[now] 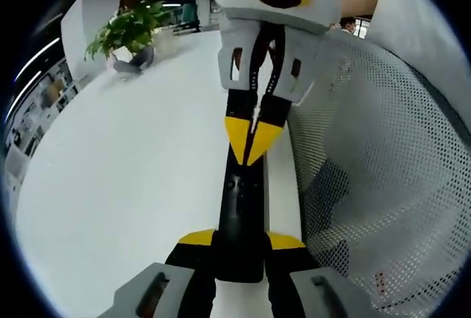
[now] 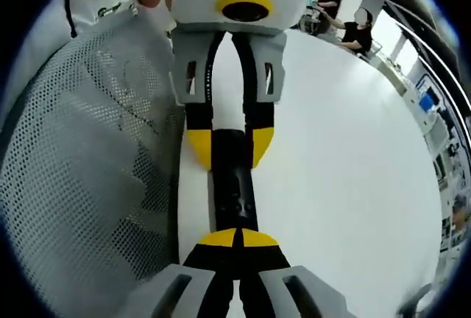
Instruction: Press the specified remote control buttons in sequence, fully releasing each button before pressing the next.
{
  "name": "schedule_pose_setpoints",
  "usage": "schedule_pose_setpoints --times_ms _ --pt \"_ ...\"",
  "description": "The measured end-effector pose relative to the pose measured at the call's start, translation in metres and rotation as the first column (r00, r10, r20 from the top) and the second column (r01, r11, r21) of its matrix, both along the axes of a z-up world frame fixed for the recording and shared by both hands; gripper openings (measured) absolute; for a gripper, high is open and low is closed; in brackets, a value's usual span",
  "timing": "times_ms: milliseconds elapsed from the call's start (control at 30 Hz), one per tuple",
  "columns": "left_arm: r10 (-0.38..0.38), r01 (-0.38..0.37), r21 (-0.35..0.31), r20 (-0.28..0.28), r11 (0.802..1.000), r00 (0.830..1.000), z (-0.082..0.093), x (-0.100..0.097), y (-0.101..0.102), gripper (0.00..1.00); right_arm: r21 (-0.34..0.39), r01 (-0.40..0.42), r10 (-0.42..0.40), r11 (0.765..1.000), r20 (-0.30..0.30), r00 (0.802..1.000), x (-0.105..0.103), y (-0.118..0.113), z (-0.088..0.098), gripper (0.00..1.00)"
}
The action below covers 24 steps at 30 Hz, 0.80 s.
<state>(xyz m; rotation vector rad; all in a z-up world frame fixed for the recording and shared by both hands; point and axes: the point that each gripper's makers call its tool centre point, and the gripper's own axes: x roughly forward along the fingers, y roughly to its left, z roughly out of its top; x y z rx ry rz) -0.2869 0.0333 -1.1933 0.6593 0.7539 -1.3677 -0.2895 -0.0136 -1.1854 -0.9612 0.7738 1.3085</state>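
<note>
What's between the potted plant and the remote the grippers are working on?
In the left gripper view, only bare white table stretches between the potted plant at the far edge and the black remote, which the left gripper clamps.

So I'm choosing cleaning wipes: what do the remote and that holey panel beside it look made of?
The slim black remote control looks like smooth, slightly glossy plastic, judging by its faint sheen. The white perforated panel has regular small holes; it could be painted metal or plastic mesh.
</note>
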Motion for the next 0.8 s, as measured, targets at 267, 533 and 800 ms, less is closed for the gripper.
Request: schedule_pose_setpoints --times_ms 267,533,800 --pt "-0.002 0.002 -0.005 0.008 1.000 1.000 -0.0004 0.0006 -0.0001 0.24 0.084 0.102 -0.100 0.991 -0.033 0.994 0.0033 -0.0017 0.0019 0.00" --pt "-0.002 0.003 -0.041 0.008 0.999 1.000 0.0012 -0.0004 -0.0003 0.24 0.165 0.181 -0.159 0.969 -0.139 0.977 -0.0010 -0.0034 0.0068 0.00" --pt "-0.011 0.011 -0.030 0.012 0.999 1.000 0.0003 -0.0005 -0.0006 0.24 0.181 0.146 -0.118 0.973 -0.158 0.980 0.0021 0.0042 0.0093 0.00"
